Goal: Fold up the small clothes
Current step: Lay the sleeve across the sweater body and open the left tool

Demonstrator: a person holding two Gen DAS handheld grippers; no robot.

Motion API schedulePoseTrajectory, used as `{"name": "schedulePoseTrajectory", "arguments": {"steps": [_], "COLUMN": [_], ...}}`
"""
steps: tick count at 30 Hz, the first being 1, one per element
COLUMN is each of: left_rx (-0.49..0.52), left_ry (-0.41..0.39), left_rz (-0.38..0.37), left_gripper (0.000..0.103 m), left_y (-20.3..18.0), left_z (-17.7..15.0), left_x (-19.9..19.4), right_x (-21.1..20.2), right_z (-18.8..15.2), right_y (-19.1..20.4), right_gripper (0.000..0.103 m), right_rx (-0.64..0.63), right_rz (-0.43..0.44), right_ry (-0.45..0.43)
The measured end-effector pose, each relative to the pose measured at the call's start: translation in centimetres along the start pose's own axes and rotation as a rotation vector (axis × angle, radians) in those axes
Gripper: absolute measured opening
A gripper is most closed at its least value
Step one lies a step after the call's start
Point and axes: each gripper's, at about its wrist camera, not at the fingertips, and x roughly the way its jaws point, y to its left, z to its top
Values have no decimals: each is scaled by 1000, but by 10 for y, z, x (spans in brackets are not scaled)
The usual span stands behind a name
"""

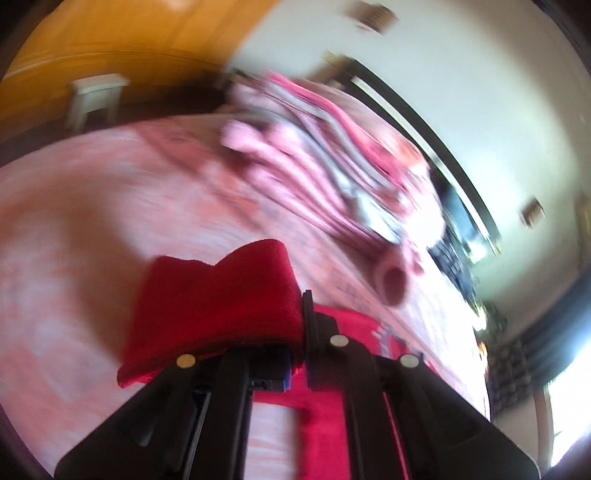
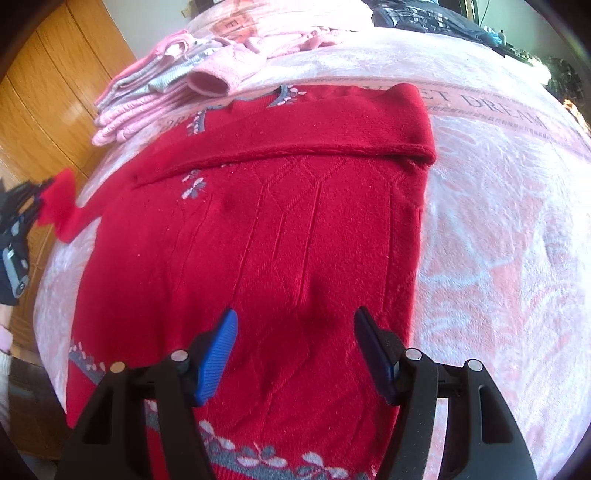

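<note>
A small red knit sweater (image 2: 280, 229) lies flat on a pink blanket (image 2: 498, 221), with one sleeve (image 2: 314, 129) folded across its chest. My right gripper (image 2: 295, 332) hovers open above the sweater's lower part, nothing between its blue pads (image 2: 218, 354). At the far left of the right wrist view, the other sleeve's cuff (image 2: 61, 206) is pulled out sideways by my left gripper (image 2: 35, 210). In the blurred left wrist view, my left gripper (image 1: 295, 325) is shut on that red cuff (image 1: 218, 295), which sticks up over the fingers.
A stack of folded pink and grey clothes (image 2: 159, 88) sits at the blanket's far left; in the left wrist view the same stack (image 1: 325, 162) is ahead. Dark clothes (image 2: 424, 14) lie at the far edge. Wooden wardrobe doors (image 2: 48, 92) stand left. A white stool (image 1: 96, 96) stands on the floor.
</note>
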Motion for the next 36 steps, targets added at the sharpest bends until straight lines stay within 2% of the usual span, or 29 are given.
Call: {"name": "schedulePoseTrajectory", "arguments": {"steps": [2, 10, 18, 23, 25, 27, 29, 32, 34, 36], "left_rx": [54, 158, 202, 230, 243, 256, 282, 322, 348, 365], "left_ry": [37, 164, 234, 277, 339, 430, 491, 563, 603, 645], "left_rz": [-43, -149, -210, -223, -233, -243, -242, -283, -328, -359], "left_gripper": [3, 3, 3, 4, 10, 23, 27, 35, 38, 45], "left_y": [-37, -135, -190, -215, -222, -225, -224, -218, -206, -191], "left_z": [-17, -84, -128, -154, -169, -188, -204, -217, -222, -224], "left_x": [17, 74, 112, 135, 151, 169, 177, 172, 157, 140], "right_x": [-2, -1, 4, 7, 8, 9, 9, 10, 10, 11], "right_z": [-3, -13, -19, -20, -20, -20, -20, -20, -19, -16], "right_y": [-2, -13, -25, -23, -23, -23, -22, -23, -23, -24], "right_gripper": [66, 66, 66, 71, 72, 72, 72, 72, 72, 72], "right_rx": [-5, -2, 8, -13, -12, -15, -19, -21, -25, -26], "right_rz": [10, 27, 54, 58, 63, 62, 62, 68, 70, 73], "right_ry": [-7, -7, -2, -6, -7, -8, -8, -3, 6, 15]}}
